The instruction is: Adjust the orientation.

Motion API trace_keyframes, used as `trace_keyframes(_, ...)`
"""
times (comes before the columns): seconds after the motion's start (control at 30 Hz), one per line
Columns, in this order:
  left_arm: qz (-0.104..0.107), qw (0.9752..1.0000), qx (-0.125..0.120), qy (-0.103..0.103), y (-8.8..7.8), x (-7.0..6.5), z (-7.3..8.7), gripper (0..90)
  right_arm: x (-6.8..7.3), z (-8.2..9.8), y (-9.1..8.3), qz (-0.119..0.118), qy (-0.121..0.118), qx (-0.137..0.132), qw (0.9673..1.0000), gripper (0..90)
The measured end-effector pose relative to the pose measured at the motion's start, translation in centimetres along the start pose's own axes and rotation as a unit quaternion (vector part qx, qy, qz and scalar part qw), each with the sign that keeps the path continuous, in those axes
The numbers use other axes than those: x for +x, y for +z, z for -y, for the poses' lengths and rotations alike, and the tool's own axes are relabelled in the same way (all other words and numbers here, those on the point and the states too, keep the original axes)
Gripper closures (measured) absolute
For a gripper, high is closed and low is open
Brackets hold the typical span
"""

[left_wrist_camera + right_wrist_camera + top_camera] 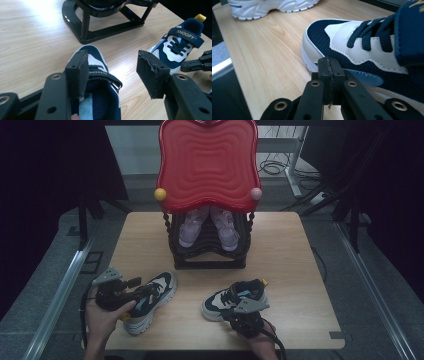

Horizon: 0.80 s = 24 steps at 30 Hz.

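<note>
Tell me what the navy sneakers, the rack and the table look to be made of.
Navy sneakers: woven mesh with smooth cream panels, probably synthetic leather; stitching shows, and the white sole looks like rubber or foam.
Rack: glossy black with a red top, likely moulded plastic, judging by the highlights and rippled surface.
Table: pale wood grain, matte, possibly laminate.

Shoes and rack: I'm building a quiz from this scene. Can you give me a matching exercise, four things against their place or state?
Things:
1. left shoe
2. right shoe
3. pink shoes
4. red tray

Places or states:
A. atop the black rack
B. inside the rack
C. open left gripper has one jaw in its opening
D. beside the shut right gripper

Pairs: 1-C, 2-D, 3-B, 4-A
</note>
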<state>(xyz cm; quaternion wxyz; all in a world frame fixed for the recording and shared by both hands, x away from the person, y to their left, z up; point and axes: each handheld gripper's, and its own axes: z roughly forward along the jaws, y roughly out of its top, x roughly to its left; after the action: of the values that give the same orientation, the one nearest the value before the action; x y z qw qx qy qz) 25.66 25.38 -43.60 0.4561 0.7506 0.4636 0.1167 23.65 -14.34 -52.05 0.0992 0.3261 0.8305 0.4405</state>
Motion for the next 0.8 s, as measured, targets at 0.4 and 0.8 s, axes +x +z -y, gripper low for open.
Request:
trace_keyframes(0.4, -0.001, 1.0000, -0.001, -0.001, -0.1, 0.1, 0.0, 43.2, 0.5, -0.8, 0.9, 0.015, 0.002, -0.015, 0.9998, 89.8)
trace_keyframes(0.8, -0.001, 1.0000, -0.002, 0.000, -0.2, 0.1, 0.0, 43.2, 1.8, -0.9, 2.9, 0.007, -0.022, 0.015, 0.9996, 89.8)
